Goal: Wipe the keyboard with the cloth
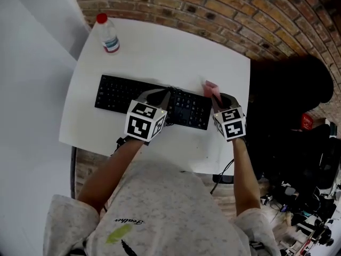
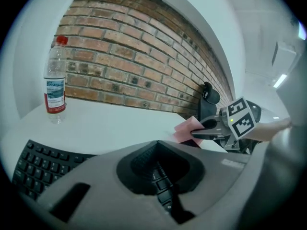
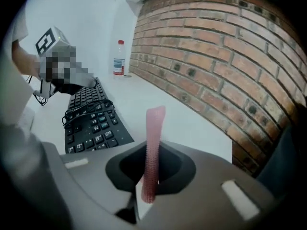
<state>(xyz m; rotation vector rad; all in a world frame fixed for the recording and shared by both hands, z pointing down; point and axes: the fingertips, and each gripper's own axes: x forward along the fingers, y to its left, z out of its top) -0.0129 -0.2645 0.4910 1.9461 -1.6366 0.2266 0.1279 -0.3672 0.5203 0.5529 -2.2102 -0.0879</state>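
The right gripper has its jaws closed on a thin pink textured cloth. In the right gripper view the cloth is seen edge-on, standing up out of the dark hollow between the jaws and curling a little at its top. The cloth sits just past the right end of the black computer keyboard and is not on the keys. Whether it touches the white tabletop cannot be told.

The left gripper has its jaws drawn together with nothing clamped between them. A few black keys show through the hollow and the narrow slit below it. In the head view its tip lies over the right half of the keyboard. In the right gripper view the tip looks to rest on the keys, beside a black cable looped loosely across them.

The two grippers are near each other, the left over the keyboard and the right just off its end. Each carries a white cube with black square markers, turned toward the person's chest.

The keyboard lies flat toward the near side of the table, its long side running left to right. A clear plastic water bottle with a red cap and a blue and red label stands upright at the far left corner, well apart from the keyboard. A curved red-brown brick wall runs behind the table's far edge.
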